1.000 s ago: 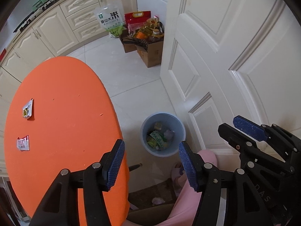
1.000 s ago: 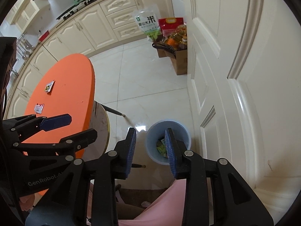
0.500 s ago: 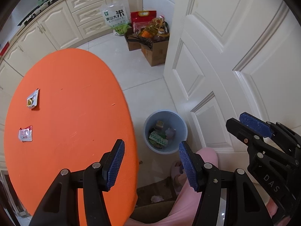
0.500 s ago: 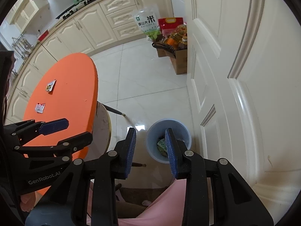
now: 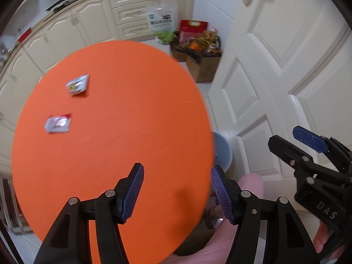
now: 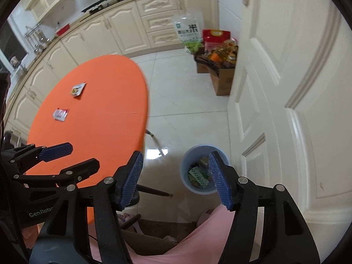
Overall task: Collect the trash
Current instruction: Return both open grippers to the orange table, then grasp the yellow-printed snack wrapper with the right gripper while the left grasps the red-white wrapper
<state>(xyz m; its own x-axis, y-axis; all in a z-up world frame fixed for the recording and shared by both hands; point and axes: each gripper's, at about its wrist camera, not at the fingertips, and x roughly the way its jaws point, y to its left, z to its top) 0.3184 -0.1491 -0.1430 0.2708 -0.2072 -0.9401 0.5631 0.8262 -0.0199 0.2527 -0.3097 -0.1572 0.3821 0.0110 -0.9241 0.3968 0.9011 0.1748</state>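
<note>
Two small wrappers lie on the round orange table (image 5: 132, 132): a yellow-printed one (image 5: 78, 85) farther off and a red-and-white one (image 5: 57, 124) nearer; both also show in the right wrist view (image 6: 77, 89) (image 6: 59, 114). A light blue bin (image 6: 204, 171) holding trash stands on the floor by the door, mostly hidden behind the table in the left wrist view (image 5: 222, 151). My left gripper (image 5: 176, 189) is open and empty over the table's near edge. My right gripper (image 6: 175, 176) is open and empty above the floor beside the bin.
A white panelled door (image 6: 286, 88) stands to the right. Cardboard boxes with bottles and bags (image 6: 220, 66) sit on the tiled floor by cream kitchen cabinets (image 6: 132, 28). A chair leg (image 6: 154, 137) shows under the table edge. Pink clothing (image 6: 209, 237) is below the grippers.
My left gripper has swung left from above the bin to over the table, so the wrappers sit nearer the view's centre. My right gripper has opened wider.
</note>
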